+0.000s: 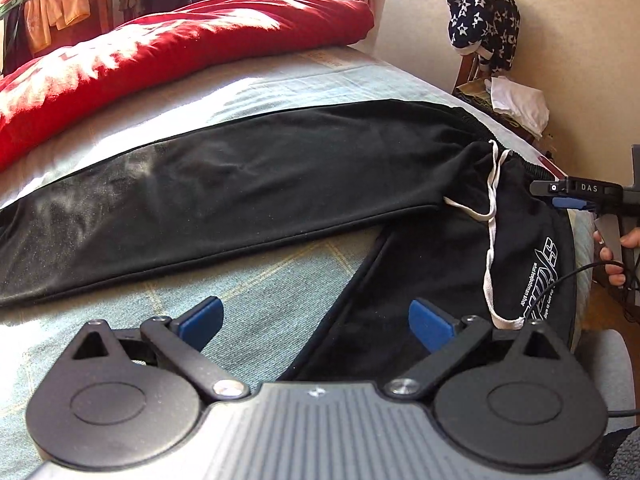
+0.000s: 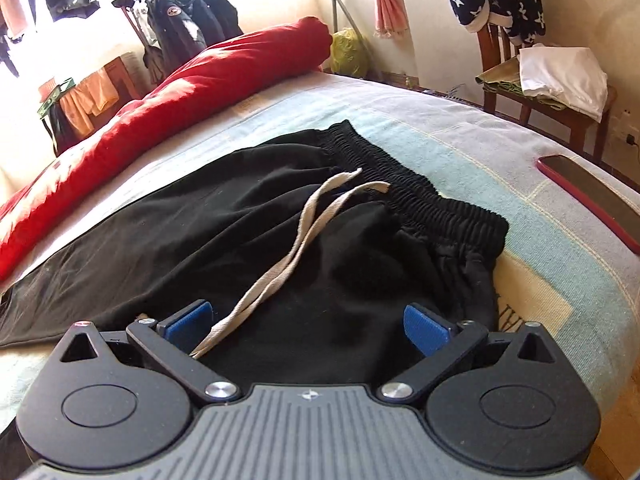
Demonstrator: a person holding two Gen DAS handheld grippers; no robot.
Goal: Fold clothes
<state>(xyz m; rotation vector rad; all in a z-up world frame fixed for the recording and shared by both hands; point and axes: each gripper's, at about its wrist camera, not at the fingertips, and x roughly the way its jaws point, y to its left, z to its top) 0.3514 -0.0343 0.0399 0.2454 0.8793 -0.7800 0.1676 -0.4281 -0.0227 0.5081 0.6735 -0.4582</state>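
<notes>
black trousers (image 1: pixel 248 184) spread on the bed (image 1: pixel 256 280), legs running away to the left, elastic waistband (image 2: pixel 420 184) at the near right side, white drawstring (image 2: pixel 288 252) lying loose over the front. seems to be the first stage of folding: laid out flat, one leg apart from the other, no fold made yet as far as can be judged.

left claw (image 1: pixel 316 320) spread wide, holding nothing, hanging over the gap between the two legs, with the edge of the near leg between the blue pads. right claw (image 2: pixel 306 322) also spread wide in its own view, low over the cloth near the waist, the drawstring passing just beside its left pad; in the left view seen from the side at the right edge, so there cannot tell.

next move probably: pinching the near leg and the waist edge, then bringing one leg over the other. needs care to take cloth only, not the drawstring.

around: red blanket (image 1: pixel 140 64) at the far side of the bed, well apart. red phone (image 2: pixel 592 196) on the bed near the waistband, maybe in the way later. wooden chair (image 2: pixel 536 92) with white cloth beyond.
</notes>
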